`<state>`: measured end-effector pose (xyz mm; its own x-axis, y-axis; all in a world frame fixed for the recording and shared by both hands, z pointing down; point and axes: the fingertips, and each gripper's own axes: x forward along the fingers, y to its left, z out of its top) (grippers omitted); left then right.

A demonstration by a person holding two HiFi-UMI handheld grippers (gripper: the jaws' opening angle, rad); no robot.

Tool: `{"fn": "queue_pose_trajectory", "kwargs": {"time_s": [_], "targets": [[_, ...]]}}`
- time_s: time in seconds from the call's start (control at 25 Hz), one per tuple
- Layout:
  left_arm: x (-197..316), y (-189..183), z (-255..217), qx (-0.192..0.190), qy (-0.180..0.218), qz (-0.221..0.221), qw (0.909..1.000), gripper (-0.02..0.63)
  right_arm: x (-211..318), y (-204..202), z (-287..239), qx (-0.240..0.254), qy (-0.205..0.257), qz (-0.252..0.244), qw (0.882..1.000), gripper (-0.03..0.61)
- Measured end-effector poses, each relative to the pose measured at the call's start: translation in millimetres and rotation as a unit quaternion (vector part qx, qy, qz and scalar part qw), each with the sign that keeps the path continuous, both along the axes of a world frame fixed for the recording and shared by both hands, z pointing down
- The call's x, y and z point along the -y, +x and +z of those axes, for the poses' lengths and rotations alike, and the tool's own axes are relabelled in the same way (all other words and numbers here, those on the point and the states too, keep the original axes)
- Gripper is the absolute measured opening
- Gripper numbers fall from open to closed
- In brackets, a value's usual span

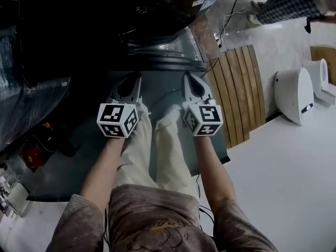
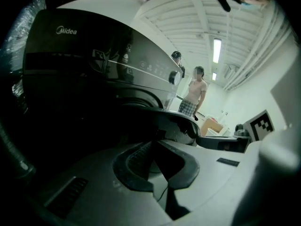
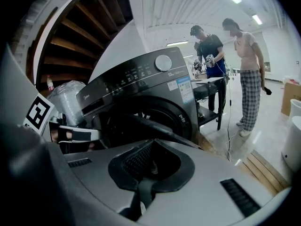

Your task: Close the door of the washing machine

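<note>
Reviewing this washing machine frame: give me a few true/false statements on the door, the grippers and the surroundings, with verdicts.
1. The door of the washing machine stands open. True.
2. The right gripper is clamped on the door. False: its jaws are together with nothing between them.
3. The left gripper holds a cloth. False: it is shut and empty too.
4. A slatted wooden panel lies to the right of the right gripper in the head view. True.
5. No one else is in the room. False: a person in a dark top and a person in checked trousers stand beyond the machine.
</note>
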<state>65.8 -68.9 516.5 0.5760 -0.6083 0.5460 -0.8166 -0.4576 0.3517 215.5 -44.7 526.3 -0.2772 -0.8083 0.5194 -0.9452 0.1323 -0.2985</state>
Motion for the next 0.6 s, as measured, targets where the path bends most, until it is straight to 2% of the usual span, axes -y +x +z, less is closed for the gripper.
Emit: {"fn": "queue_pose_trajectory", "kwargs": {"time_s": [0.28, 0.6], "targets": [[13, 2, -2, -0.006, 0.015, -0.028, 0.9995, 0.000, 21, 4, -1, -0.006, 0.004, -0.035, 0.999, 0.000], [35, 2, -3, -0.013, 0.019, -0.059, 0.9980, 0.000, 61, 6, -4, -0.008, 0.010, -0.053, 0.999, 0.000]]}}
